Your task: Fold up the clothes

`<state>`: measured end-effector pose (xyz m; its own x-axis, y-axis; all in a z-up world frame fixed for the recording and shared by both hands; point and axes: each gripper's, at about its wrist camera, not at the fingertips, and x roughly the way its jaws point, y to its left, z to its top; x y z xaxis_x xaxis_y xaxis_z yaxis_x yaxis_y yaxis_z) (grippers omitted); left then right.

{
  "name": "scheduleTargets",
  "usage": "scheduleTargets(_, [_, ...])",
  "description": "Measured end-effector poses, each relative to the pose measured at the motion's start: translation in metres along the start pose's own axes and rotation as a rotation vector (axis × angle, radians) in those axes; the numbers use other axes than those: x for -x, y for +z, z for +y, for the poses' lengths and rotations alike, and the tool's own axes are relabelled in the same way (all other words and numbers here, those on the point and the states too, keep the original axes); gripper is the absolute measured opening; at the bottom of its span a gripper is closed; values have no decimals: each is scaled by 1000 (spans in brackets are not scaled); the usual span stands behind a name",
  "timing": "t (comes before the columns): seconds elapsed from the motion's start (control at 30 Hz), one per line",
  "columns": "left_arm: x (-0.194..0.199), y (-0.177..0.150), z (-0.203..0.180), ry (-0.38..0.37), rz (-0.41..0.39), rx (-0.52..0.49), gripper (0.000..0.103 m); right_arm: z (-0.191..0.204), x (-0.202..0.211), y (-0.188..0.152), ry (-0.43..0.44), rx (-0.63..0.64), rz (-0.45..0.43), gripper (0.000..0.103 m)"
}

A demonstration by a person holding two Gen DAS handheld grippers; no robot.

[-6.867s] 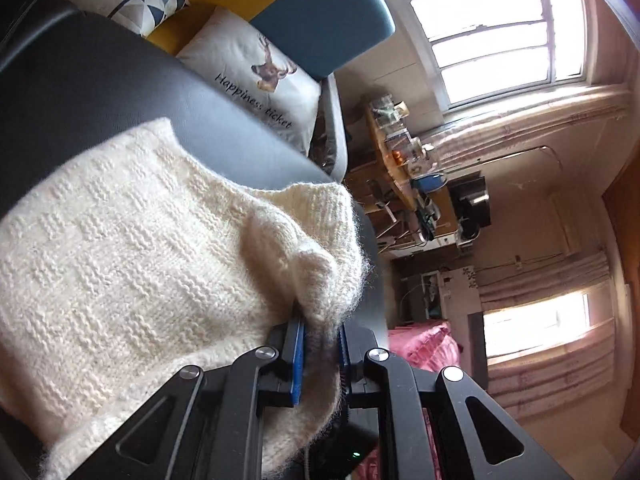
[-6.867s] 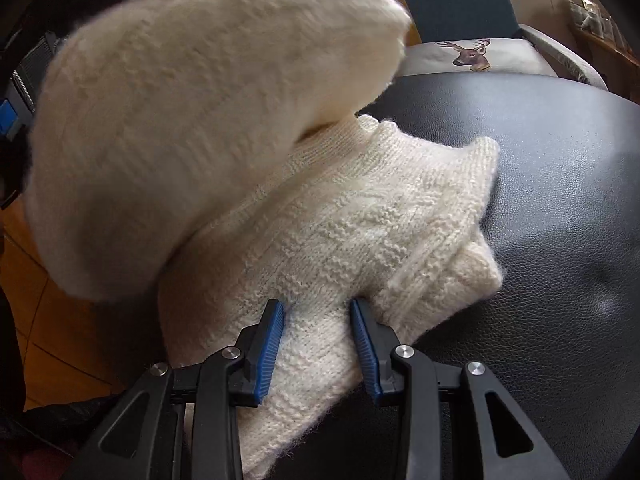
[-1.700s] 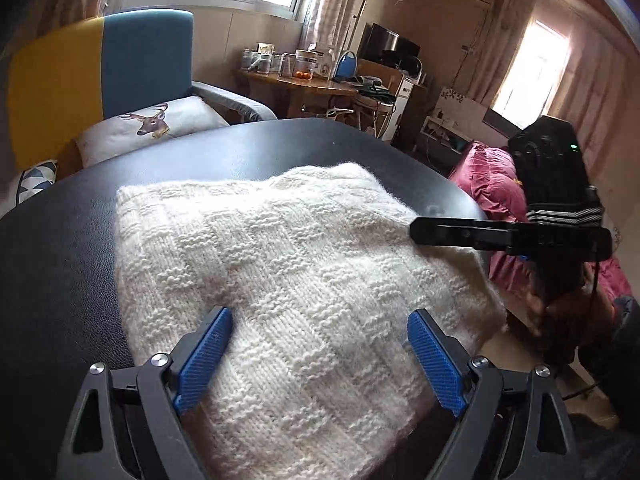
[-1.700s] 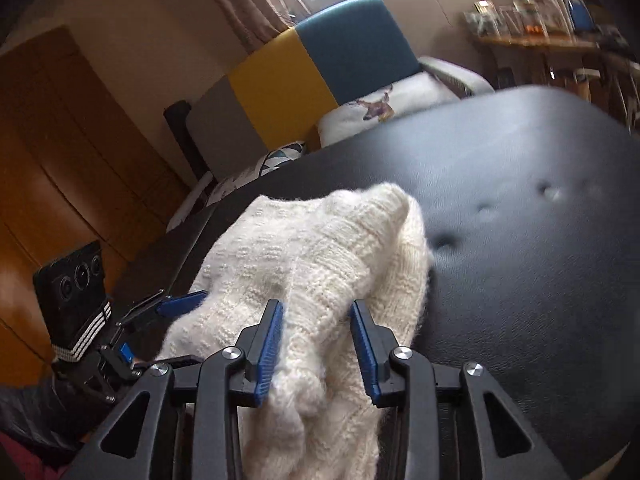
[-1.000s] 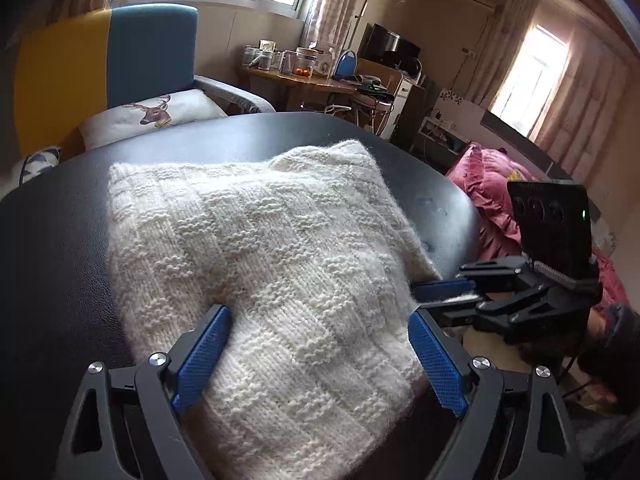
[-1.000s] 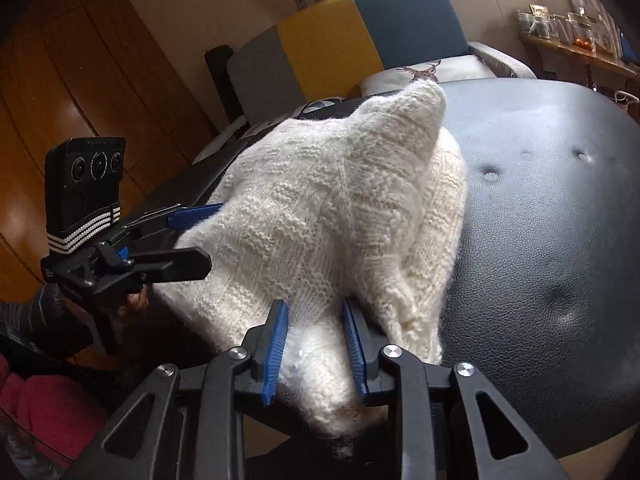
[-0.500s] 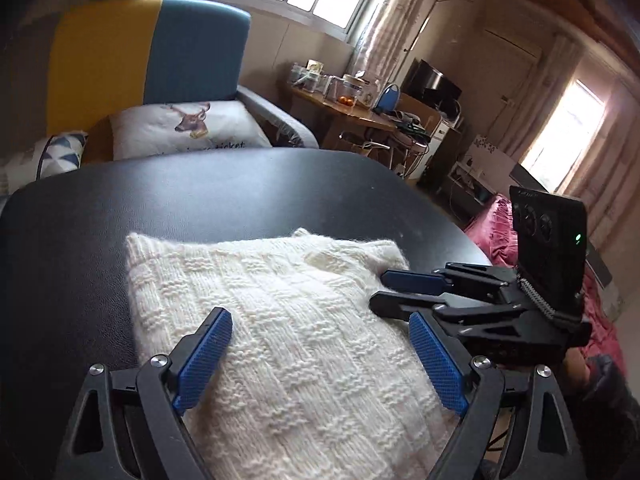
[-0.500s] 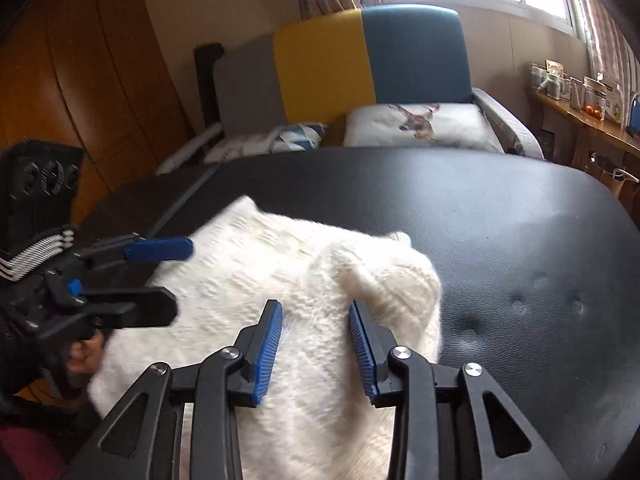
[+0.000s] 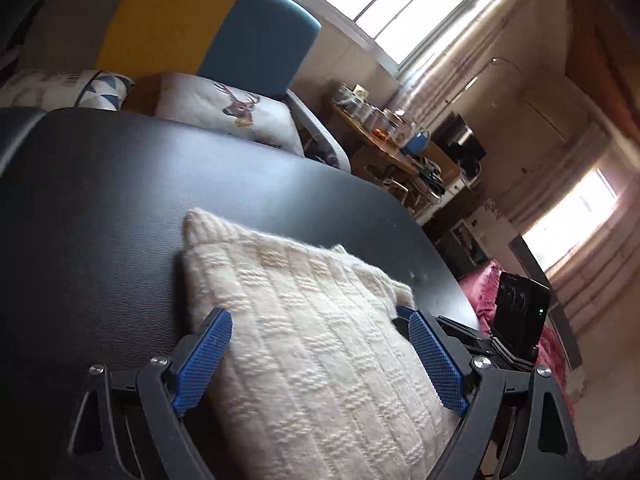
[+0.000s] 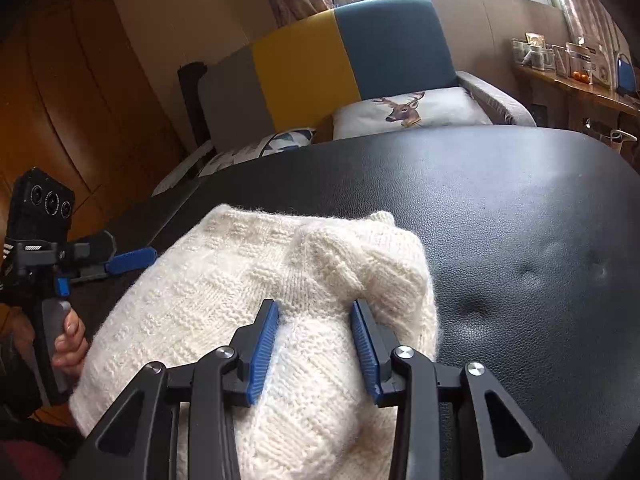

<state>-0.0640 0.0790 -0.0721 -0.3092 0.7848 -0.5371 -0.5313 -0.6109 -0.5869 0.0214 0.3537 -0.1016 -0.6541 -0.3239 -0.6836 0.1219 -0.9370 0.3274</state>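
Observation:
A cream knitted sweater (image 9: 312,320) lies folded in a thick rectangle on the black leather table (image 9: 100,200). My left gripper (image 9: 320,360) is wide open, its blue pads straddling the near end of the bundle. My right gripper (image 10: 314,350) sits low over the sweater (image 10: 224,292), partly open, with a ridge of knit between its pads. In the left wrist view the right gripper (image 9: 412,316) touches the sweater's right edge. In the right wrist view the left gripper (image 10: 120,256) is at the sweater's left edge, held by a hand (image 10: 70,344).
A sofa with a yellow and blue back (image 10: 348,52) and a deer cushion (image 10: 408,112) stands behind the table (image 10: 520,220). A wooden side table with jars (image 9: 376,136) is at the back right. Red fabric (image 9: 484,292) lies beyond the table's right edge.
The raised sweater flap that my right gripper carried a second ago now lies down on the bundle, and that gripper's pads have widened slightly. Both grippers have dropped lower against the sweater's ends.

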Motion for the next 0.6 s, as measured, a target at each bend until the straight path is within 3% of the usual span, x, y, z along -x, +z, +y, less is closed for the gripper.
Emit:
scheduleTargets(0.07, [12, -3, 2, -25, -14, -8, 91, 8, 11, 18, -25, 42, 9, 39])
scheduleTargets(0.13, [21, -13, -7, -42, -19, -69, 91, 21, 20, 40, 47, 92, -5, 39])
scheduleTargets(0.27, [24, -40, -41, -90, 10, -240, 91, 55, -5, 89, 323, 145, 39, 39])
scheduleTargets(0.37, [11, -55, -65, -100, 55, -359, 93, 80, -65, 110, 445, 199, 175, 39])
scheduleTargets(0.43, [-2, -61, -73, -112, 89, -388, 97, 94, -116, 112, 425, 240, 307, 39])
scheduleTargets(0.53, [-14, -74, -78, -60, 106, -464, 99, 104, -184, 91, 175, 401, 482, 37])
scheduleTargets(0.6, [-17, -83, -81, -24, 91, -515, 99, 107, -193, 84, 147, 463, 452, 36])
